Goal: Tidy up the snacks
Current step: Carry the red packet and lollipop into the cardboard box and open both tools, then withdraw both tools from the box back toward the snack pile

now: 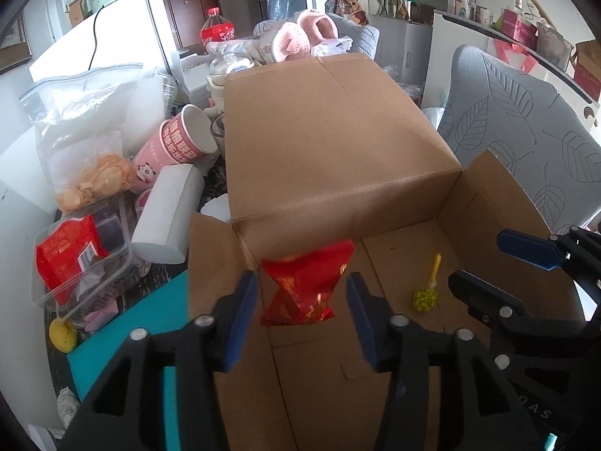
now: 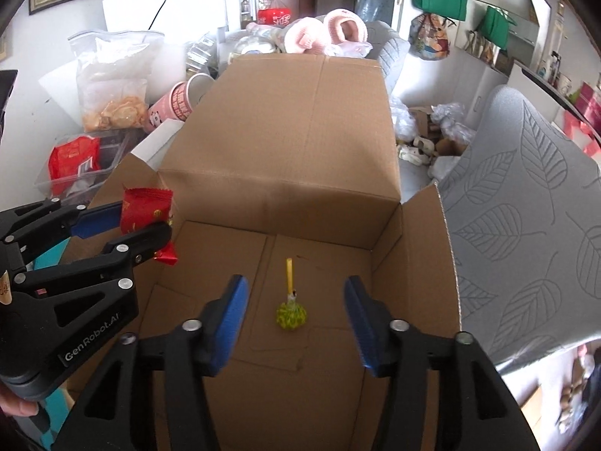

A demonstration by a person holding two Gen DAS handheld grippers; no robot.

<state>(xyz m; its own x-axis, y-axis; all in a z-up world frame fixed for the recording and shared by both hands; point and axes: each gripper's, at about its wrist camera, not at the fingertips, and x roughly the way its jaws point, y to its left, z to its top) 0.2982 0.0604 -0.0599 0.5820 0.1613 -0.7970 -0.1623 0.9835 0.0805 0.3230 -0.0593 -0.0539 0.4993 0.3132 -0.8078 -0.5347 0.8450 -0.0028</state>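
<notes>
Left wrist view: left claw open over the cardboard box, red snack packet in the gap between its pads, not pressed. In the right wrist view that packet looks crumpled and tilted at the box's left wall; can't tell if it's resting on the floor of the box or mid-drop.

Right claw also open, nothing gripped. Green-wrapped lollipop lies on the box floor straight ahead of it, centred between the pads, stick pointing away toward the box's far wall. So its long axis runs along the claw's pointing line, not across it.

Judgement: both items look delivered into the box. Next candidates sit left of the box on the cluttered surface: red packet in the clear plastic tray, yellow lollipop near it. Left claw is the nearer one for those.
</notes>
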